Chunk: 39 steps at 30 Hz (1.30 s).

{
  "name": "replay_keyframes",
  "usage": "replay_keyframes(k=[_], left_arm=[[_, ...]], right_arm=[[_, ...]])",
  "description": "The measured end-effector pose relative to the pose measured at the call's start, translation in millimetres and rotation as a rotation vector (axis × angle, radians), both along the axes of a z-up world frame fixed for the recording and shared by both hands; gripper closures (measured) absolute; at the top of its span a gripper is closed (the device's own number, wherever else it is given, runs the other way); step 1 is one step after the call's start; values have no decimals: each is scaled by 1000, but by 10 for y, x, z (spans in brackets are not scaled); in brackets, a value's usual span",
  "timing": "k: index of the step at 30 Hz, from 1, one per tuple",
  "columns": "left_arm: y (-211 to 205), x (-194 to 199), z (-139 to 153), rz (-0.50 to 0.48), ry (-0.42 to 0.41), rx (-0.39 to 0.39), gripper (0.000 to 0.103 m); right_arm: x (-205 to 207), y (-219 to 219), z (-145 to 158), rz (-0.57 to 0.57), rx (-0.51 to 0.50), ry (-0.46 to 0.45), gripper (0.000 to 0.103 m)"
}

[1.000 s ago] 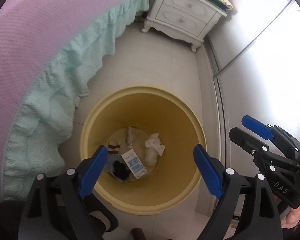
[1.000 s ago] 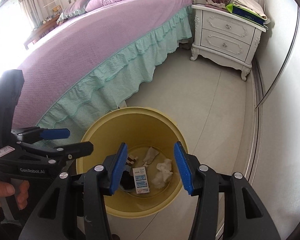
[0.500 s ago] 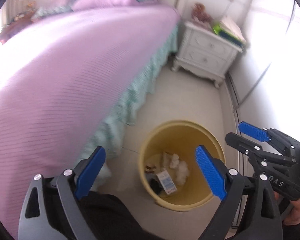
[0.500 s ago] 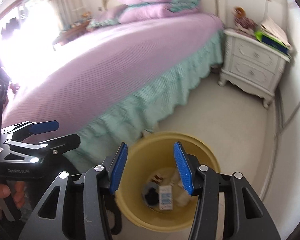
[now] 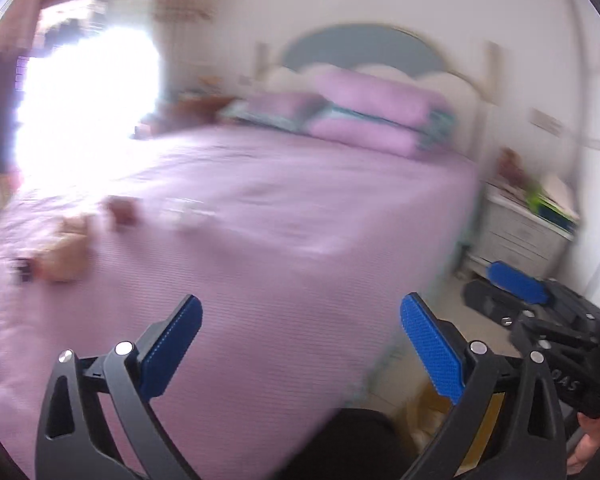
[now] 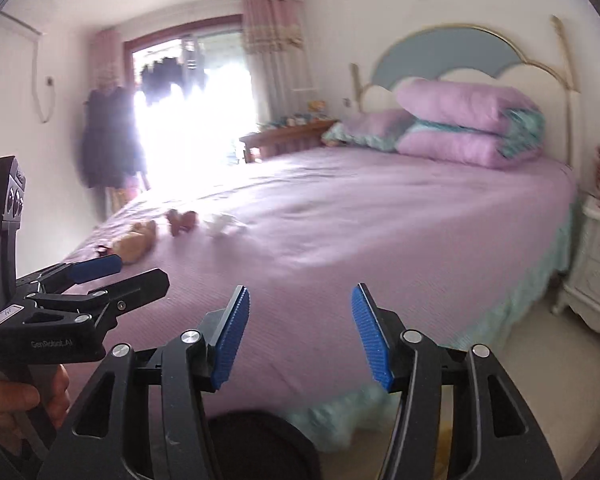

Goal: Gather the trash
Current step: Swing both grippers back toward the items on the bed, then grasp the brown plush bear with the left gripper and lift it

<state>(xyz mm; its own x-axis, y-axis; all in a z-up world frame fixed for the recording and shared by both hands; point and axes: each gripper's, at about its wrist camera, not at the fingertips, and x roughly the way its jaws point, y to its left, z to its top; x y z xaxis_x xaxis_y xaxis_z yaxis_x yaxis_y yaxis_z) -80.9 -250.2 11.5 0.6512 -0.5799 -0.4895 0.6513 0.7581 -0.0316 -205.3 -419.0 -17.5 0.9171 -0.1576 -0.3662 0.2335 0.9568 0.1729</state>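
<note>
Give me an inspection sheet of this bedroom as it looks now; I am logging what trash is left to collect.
Surface: purple bedspread, flat, with a teal frill along its side.
Job's things: three small scraps on the bed's far left part: a tan crumpled piece, a brownish piece, a white crumpled piece. Blurred; material cannot be told.
Clutter: folded purple duvet and a pillow at the headboard.
Grippers: left tongs open, empty; right tongs open, empty, both above the bed's near edge.
Cables: a cord hangs on the left wall.
Surroundings: white nightstand at right, bright glass door, dark clothes hanging beside it.
</note>
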Motion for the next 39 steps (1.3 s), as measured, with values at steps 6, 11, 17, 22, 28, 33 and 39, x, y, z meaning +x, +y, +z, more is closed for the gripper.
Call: replay_keyframes(k=[6, 11, 17, 22, 28, 33, 39], left_arm=[[826, 381, 149, 281, -34, -6, 4], [1396, 697, 101, 441, 26, -65, 4], [1594, 943, 11, 494, 42, -48, 4], [1508, 1307, -101, 485, 77, -38, 4], [1436, 1602, -169, 486, 102, -37, 4], [1384, 1848, -241, 489, 117, -17, 4], [1302, 2247, -386, 475, 157, -1, 4]], right_arm=[[549, 504, 238, 122, -77, -70, 9], [933, 840, 294, 223, -110, -83, 8], [1314, 1020, 274, 292, -89, -69, 8], [1525, 1045, 259, 303, -73, -56, 8], [1789, 1002, 215, 316, -68, -33, 8], [2008, 984, 186, 321, -78, -22, 8], [2260, 975, 111, 339, -64, 0, 8]])
